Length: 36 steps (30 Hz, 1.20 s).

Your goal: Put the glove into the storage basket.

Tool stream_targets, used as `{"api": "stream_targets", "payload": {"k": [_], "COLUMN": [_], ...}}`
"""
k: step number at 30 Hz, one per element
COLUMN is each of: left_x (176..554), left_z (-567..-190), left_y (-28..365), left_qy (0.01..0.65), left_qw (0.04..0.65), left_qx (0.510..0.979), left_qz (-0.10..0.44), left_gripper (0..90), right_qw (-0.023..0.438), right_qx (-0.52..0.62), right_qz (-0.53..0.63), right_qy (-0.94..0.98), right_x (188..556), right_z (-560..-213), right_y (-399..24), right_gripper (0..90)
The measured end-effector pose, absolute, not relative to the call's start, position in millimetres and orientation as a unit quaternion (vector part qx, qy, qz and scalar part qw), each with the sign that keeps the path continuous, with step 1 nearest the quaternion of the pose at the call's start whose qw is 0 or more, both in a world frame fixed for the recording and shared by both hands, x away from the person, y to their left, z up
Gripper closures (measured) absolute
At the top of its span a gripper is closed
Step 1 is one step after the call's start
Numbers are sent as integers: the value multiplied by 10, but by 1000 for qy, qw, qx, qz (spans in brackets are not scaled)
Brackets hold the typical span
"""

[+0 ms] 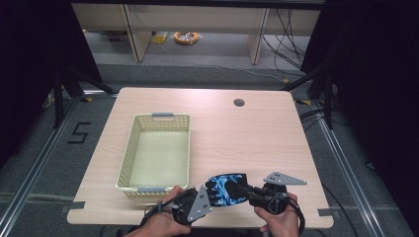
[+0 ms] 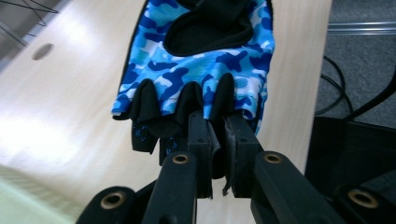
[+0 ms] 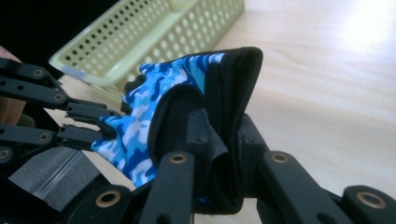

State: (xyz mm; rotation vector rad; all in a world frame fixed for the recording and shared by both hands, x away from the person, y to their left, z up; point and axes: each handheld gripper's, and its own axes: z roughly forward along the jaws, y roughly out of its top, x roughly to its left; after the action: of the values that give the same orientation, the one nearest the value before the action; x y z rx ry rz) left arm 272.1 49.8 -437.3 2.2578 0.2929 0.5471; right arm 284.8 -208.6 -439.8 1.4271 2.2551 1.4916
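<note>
Both tongs, left (image 1: 207, 193) & right (image 1: 249, 191), clamp glove (image 1: 226, 188) btwn them.

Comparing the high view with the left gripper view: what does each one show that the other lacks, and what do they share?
High view: the basket, both hands, the right gripper on the glove's cuff end, and the floor beyond the table.

Left gripper view: close up, the left gripper with its jaws shut on the glove's black finger stubs, and the dark opening of the cuff.

Both: the blue camouflage glove, the table with its round hole.
</note>
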Motion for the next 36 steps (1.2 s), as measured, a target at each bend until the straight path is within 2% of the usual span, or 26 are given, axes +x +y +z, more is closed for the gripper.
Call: {"api": "stream_targets", "payload": {"k": [6, 15, 20, 27, 36], "left_x": [2809, 2987, 3072, 3188, 3282], "left_z": [-4162, -3996, -3973, -3991, -4071], "left_y": [724, 1113, 1322, 1618, 1817], "left_qy": [128, 163, 182, 203, 221], "left_qw": [388, 380, 369, 349, 330], "left_qx": [880, 872, 871, 876, 881], "left_qz": [244, 261, 267, 265, 256], "left_gripper": [824, 824, 823, 823, 824], "right_qw": [66, 57, 66, 46, 29], "right_qx": [434, 405, 376, 379, 377], "right_qz": [489, 489, 488, 474, 457], "right_qy": [754, 770, 785, 794, 805], "right_x": [3006, 3321, 3507, 3695, 3848], "right_z": [-4111, -3850, -3814, -3816, -3915], "right_y": [-1865, -1432, -1200, -843, -532], "right_gripper": [805, 806, 806, 806, 805]}}
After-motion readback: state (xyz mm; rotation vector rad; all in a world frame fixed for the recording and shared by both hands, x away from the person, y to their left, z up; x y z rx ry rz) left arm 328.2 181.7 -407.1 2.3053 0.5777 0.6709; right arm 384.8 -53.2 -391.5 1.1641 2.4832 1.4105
